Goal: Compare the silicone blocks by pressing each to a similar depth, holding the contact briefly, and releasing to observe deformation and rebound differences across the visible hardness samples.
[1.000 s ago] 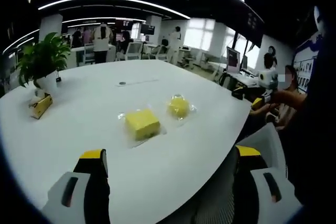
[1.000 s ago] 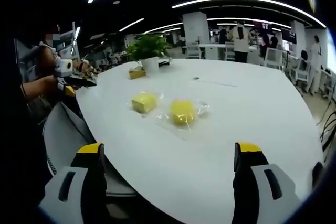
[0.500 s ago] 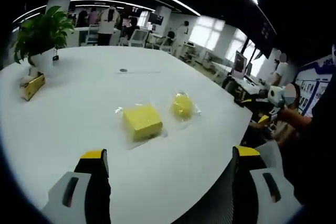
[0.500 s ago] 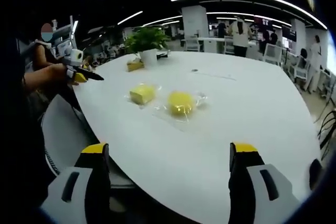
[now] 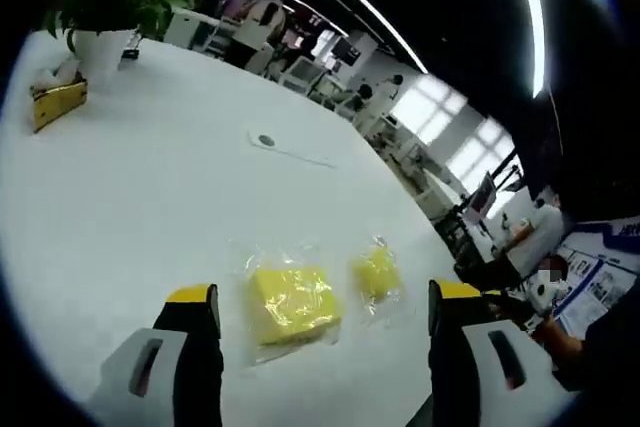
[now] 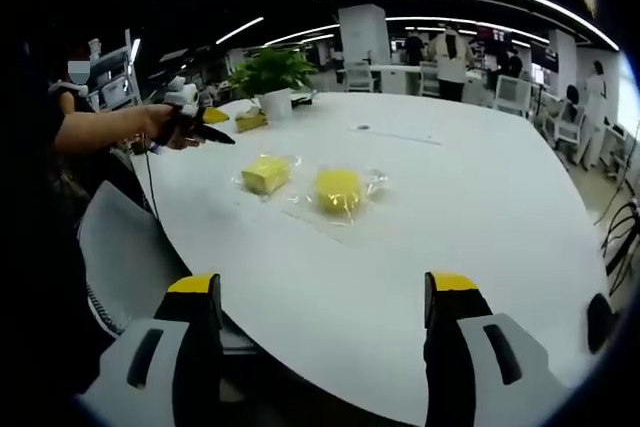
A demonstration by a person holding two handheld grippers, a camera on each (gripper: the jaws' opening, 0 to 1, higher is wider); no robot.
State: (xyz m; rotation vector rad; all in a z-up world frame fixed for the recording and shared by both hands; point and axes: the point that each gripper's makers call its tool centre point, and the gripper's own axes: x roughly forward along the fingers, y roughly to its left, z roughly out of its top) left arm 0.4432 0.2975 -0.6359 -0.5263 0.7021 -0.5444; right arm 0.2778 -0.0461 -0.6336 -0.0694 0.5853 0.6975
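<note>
Two bagged yellow silicone samples, side by side on white bench.
Left gripper (image 5: 315,312) wide open, empty, hovering above square block (image 5: 292,302) beside round block (image 5: 377,272), positioned for pressing; right gripper (image 6: 318,297) open, empty, well back.

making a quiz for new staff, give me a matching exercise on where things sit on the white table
Things:
1. square yellow silicone block in clear wrap
2. round yellow silicone block in clear wrap
3. green potted plant in white pot
4. left tool

Places:
A. far end of the white table
B. nearer the left tool
C. above the table edge, in a hand
D. on the square block's far side from the left tool

Pairs: 1-B, 2-D, 3-A, 4-C
</note>
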